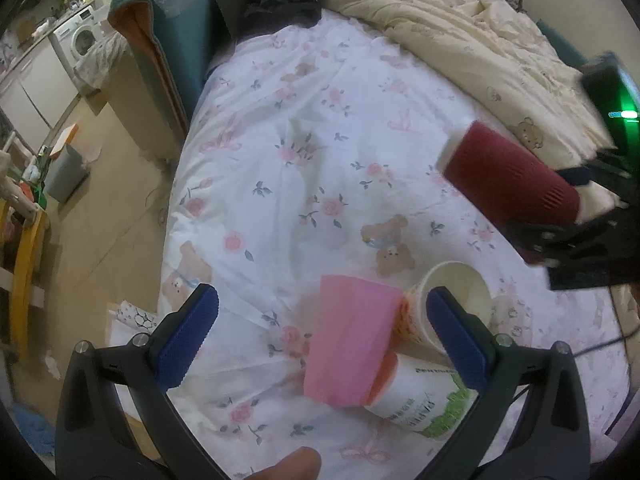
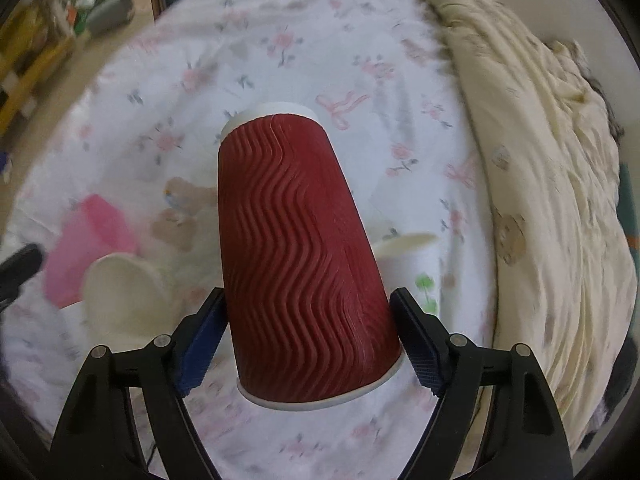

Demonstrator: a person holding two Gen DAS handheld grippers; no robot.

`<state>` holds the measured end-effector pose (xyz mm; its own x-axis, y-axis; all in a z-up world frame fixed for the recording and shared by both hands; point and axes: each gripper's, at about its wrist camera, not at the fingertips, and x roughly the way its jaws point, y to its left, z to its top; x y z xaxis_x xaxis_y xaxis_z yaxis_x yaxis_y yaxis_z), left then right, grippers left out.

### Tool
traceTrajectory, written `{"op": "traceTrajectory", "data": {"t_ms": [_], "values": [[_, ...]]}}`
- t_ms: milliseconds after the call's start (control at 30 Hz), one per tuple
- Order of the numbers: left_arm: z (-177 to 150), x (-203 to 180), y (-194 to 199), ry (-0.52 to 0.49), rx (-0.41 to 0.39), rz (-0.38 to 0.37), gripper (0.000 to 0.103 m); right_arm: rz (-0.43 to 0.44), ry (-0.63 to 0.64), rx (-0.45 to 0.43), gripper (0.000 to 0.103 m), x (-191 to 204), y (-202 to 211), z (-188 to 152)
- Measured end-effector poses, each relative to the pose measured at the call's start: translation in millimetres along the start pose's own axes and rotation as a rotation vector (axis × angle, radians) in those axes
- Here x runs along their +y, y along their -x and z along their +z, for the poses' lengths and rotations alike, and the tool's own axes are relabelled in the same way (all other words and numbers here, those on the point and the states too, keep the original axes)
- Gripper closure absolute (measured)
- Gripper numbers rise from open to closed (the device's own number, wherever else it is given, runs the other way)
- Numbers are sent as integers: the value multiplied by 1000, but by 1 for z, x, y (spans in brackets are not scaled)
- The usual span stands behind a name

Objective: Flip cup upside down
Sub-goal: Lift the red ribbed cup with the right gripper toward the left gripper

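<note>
My right gripper (image 2: 310,338) is shut on a dark red ribbed paper cup (image 2: 296,256), gripped near its wide rim, base pointing away, held above the bed. The cup also shows in the left wrist view (image 1: 512,176), tilted in the air at the right with the right gripper (image 1: 576,216) behind it. My left gripper (image 1: 320,340) is open and empty above a pink cup (image 1: 352,340) that lies on its side.
A white paper cup (image 1: 456,300) and a white-and-green cup (image 1: 424,400) lie beside the pink cup on the floral bedsheet (image 1: 304,152). Another white cup (image 2: 416,264) stands behind the red one. A cream duvet (image 1: 460,36) is bunched at the right. The bed edge and floor are to the left.
</note>
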<state>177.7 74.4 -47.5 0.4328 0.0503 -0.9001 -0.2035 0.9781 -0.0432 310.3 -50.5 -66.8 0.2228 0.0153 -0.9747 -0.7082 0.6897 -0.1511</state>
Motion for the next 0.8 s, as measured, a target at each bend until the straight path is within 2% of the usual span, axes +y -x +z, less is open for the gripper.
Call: {"op": "traceTrajectory", "data": {"t_ms": [233,433,667,800], "values": [[-26,-3,36,-3,-12,-50,0,58,-170,-97,20,5,73,-70],[-55,-10,64,-22,-37,-77,0,101,-297,-162,20,21,108,-136],[-97,-10,79,-41,-36,-46,0,143,-404,-193,19,52,117,-199],[-120,-5,74,-25,9,-25,0,179,-462,-188,19,73,106,-222]]}}
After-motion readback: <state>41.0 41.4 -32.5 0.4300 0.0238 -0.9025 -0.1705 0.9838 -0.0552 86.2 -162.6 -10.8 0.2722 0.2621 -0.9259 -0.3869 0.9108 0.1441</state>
